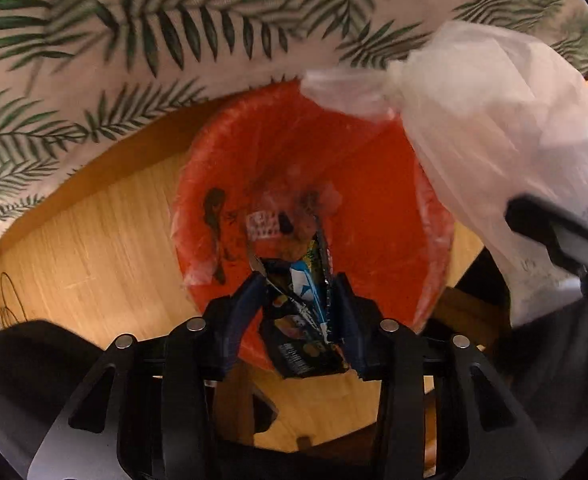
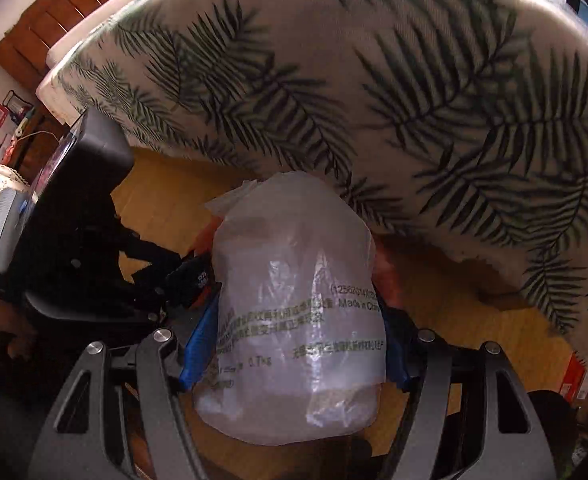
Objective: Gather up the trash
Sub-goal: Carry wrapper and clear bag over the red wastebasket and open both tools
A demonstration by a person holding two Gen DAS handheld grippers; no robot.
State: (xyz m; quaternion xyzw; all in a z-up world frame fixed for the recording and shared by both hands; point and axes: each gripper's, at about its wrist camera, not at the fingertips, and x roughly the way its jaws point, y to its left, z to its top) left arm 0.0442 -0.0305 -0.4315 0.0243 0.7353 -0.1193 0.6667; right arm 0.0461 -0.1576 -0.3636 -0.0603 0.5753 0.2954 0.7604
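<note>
My left gripper [image 1: 298, 280] is shut on a dark snack wrapper [image 1: 300, 320] and holds it right above the open mouth of an orange trash bin [image 1: 374, 200] that stands on the wood floor. Some scraps lie at the bin's bottom. My right gripper [image 2: 294, 304] is shut on a white translucent plastic bag [image 2: 294, 312] with printed text. In the left wrist view the bag [image 1: 494, 140] hangs over the bin's right rim, with the right gripper's black finger [image 1: 554, 232] on it. The left gripper also shows in the right wrist view [image 2: 190, 280], left of the bag.
A cushion with a green palm-leaf print [image 1: 154, 40] [image 2: 414, 100] stands just behind the bin. The wood floor [image 1: 94, 240] lies around it. Reddish-brown wood furniture [image 2: 74, 8] is at the far upper left of the right wrist view.
</note>
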